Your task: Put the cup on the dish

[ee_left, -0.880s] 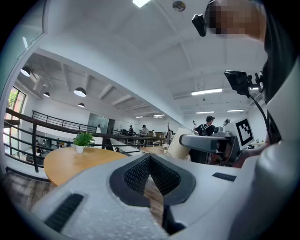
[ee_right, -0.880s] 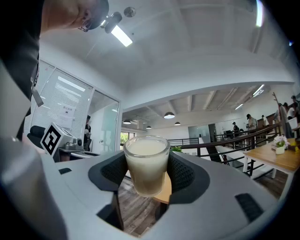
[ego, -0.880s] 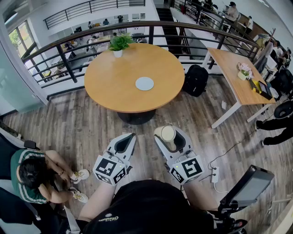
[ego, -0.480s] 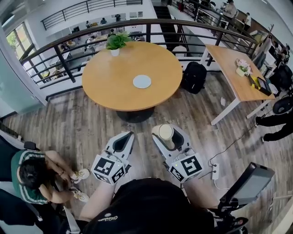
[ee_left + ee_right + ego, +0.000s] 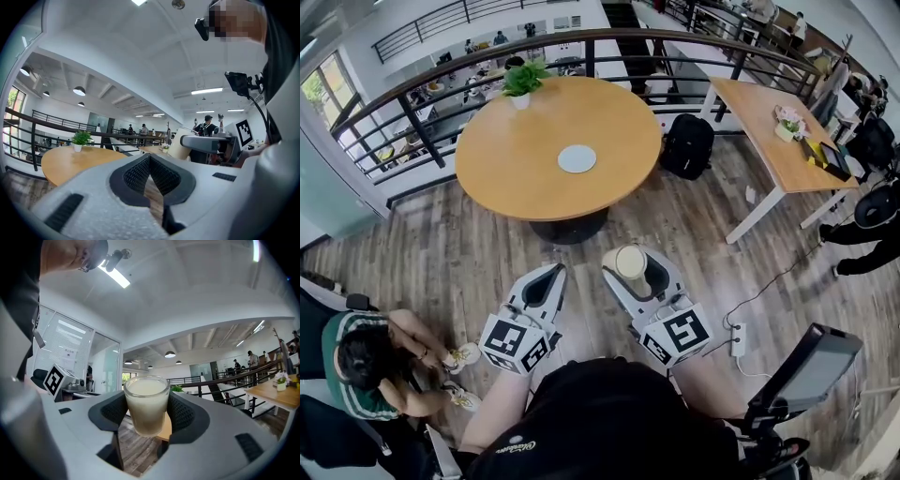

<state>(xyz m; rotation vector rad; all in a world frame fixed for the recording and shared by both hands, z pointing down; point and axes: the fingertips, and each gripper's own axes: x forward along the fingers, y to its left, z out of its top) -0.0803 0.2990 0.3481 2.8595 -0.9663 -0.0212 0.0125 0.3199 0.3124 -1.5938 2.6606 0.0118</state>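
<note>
A glass cup (image 5: 146,404) of creamy liquid stands upright between the pads of my right gripper (image 5: 146,414), which is shut on it. In the head view the cup (image 5: 629,262) and right gripper (image 5: 629,267) hang level over the wooden floor, short of the round wooden table (image 5: 520,173). A small pale dish (image 5: 577,158) lies near the table's middle. My left gripper (image 5: 546,279) is beside the right one, shut and holding nothing. In the left gripper view its pads meet at the tips (image 5: 149,158), and the cup (image 5: 180,145) shows to the right.
A potted plant (image 5: 522,80) stands at the table's far edge, by a dark railing (image 5: 412,117). A black backpack (image 5: 686,145) and a rectangular table (image 5: 769,127) are to the right. A person (image 5: 370,361) sits on the floor at the left. A power strip (image 5: 737,339) lies at the right.
In the head view the table, the dish and both grippers sit slightly further left and higher than before. The cup stays gripped in the right gripper; the left stays shut.
</note>
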